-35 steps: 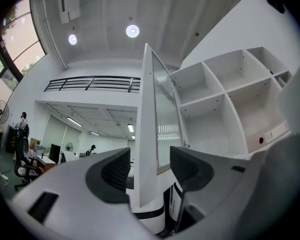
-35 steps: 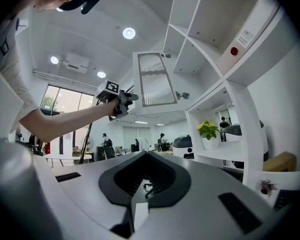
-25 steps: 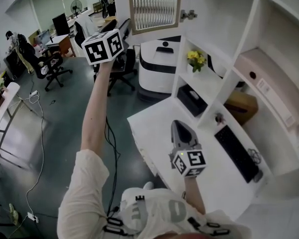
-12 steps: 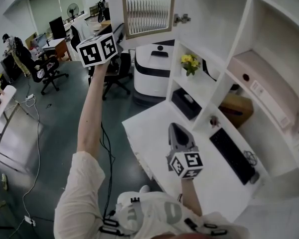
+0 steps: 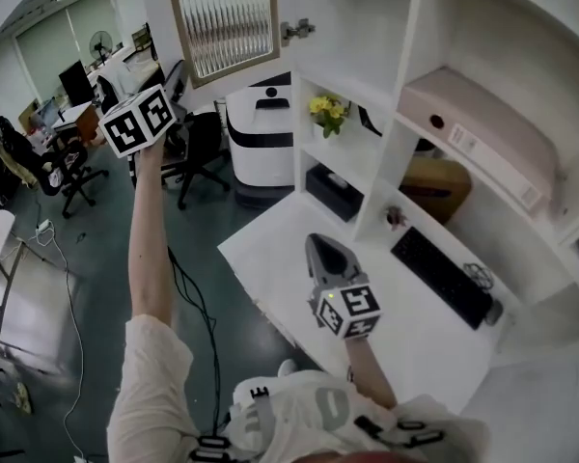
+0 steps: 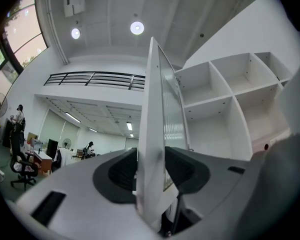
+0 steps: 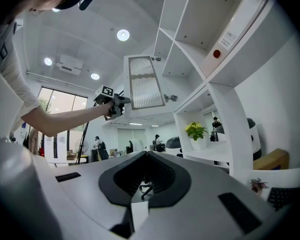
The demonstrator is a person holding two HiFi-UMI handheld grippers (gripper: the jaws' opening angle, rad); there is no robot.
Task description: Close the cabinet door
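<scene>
The cabinet door (image 5: 222,22), white-framed with ribbed glass, stands swung open above the desk, hinge (image 5: 294,32) on its right. My left gripper (image 5: 159,106) is raised at arm's length to the door's lower left corner. In the left gripper view the door's edge (image 6: 152,134) runs between the jaws of that gripper (image 6: 151,166); they have just been closing and the pads sit against the frame. The right gripper view shows the door (image 7: 145,81) with the left gripper (image 7: 124,102) on its edge. My right gripper (image 5: 320,245) hovers low over the desk, shut and holding nothing (image 7: 147,159).
White shelving (image 5: 405,85) holds yellow flowers (image 5: 326,112), a black box (image 5: 333,191), a cardboard box (image 5: 434,181) and a long white case (image 5: 482,133). A keyboard (image 5: 442,276) lies on the white desk (image 5: 270,249). Office chairs (image 5: 198,148) and a white machine (image 5: 261,133) stand behind.
The head view has swung, so door and shelves sit further left in the picture. My left gripper stays at the door's lower corner. The right gripper has barely moved.
</scene>
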